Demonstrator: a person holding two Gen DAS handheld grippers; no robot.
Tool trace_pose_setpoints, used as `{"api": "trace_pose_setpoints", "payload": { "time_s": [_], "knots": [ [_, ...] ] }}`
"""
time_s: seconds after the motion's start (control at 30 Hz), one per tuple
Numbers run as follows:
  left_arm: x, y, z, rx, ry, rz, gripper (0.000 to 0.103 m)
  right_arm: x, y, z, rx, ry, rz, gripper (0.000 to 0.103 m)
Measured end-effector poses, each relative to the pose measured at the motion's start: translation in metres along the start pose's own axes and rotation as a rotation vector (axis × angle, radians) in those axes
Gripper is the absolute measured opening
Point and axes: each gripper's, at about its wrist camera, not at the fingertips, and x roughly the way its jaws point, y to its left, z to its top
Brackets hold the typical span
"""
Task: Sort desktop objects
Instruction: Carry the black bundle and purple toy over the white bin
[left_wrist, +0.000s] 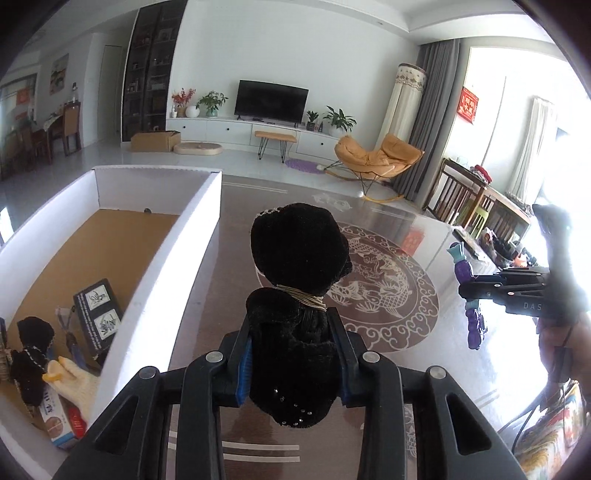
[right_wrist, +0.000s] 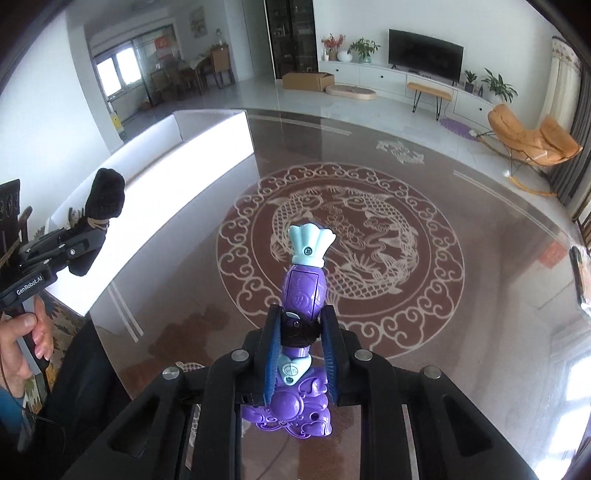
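My left gripper (left_wrist: 293, 332) is shut on a black knitted bundle (left_wrist: 299, 258) tied with thin cord, held above the glass table just right of the white box (left_wrist: 192, 236). It also shows in the right wrist view (right_wrist: 101, 206). My right gripper (right_wrist: 301, 328) is shut on a purple toy (right_wrist: 304, 284) with a pale blue fan-shaped top, held above the table. In the left wrist view the purple toy (left_wrist: 469, 295) hangs in the right gripper (left_wrist: 469, 290) at the far right.
The white box has a brown floor and holds a black card box (left_wrist: 98, 310), another black knitted piece (left_wrist: 33, 347), a cream glove (left_wrist: 77, 380) and small packets. The glass table (right_wrist: 461, 332) has a round fish pattern. Living room furniture stands beyond.
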Motion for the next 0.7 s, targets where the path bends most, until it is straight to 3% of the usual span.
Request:
{"api": "trace_pose_setpoints", "payload": {
  "time_s": [0.2, 0.4, 0.5, 0.7],
  "knots": [
    [-0.040, 0.085, 0.033, -0.098, -0.043, 0.124, 0.034, -0.015, 0.068, 0.090, -0.067, -0.123, 0.144, 0.022],
    [-0.047, 0.168, 0.031, -0.218, 0.028, 0.251, 0.034, 0.017, 0.177, 0.159, -0.173, -0.165, 0.303, 0.022],
    [-0.034, 0.192, 0.018, -0.264, 0.091, 0.281, 0.034, 0.049, 0.231, 0.177, -0.248, -0.146, 0.329, 0.022],
    [0.000, 0.198, 0.001, -0.295, 0.181, 0.276, 0.034, 0.136, 0.304, 0.198, -0.380, -0.065, 0.254, 0.022]
  ]
}}
